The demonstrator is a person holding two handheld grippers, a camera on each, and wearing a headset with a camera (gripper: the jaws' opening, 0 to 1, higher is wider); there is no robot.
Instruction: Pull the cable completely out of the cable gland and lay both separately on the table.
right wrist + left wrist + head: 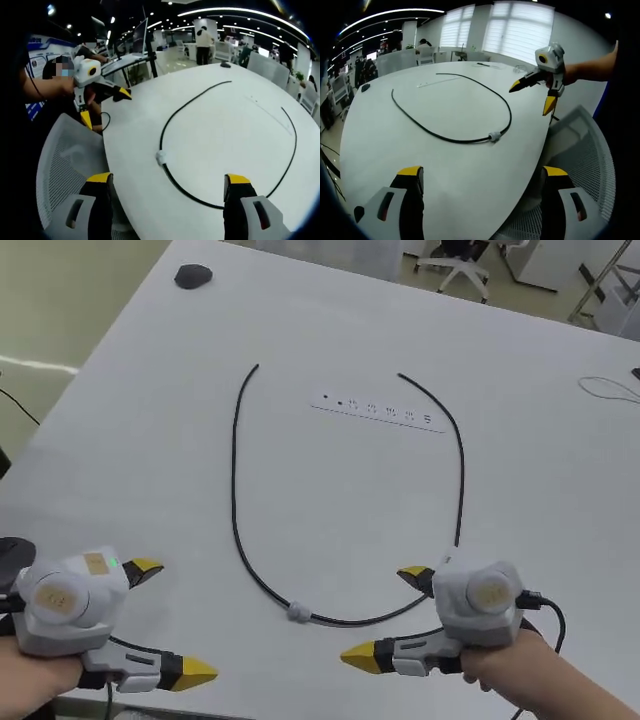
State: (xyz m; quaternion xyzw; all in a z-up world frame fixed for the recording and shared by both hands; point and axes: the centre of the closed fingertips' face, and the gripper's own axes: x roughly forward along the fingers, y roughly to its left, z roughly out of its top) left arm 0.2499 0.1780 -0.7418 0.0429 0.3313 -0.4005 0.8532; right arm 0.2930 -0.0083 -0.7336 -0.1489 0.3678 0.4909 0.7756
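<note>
Two claws gaped empty: my left claw (178,618) and right claw (378,612) flanked the gland (298,612), which sat threaded on the cable (234,460), whose loop lay beyond it on the desk (340,500).

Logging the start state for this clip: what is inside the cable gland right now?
The black cable passes through the small grey cable gland, emerging on both sides as it lies on the white table. The stretch inside is covered by the gland's body.
</note>
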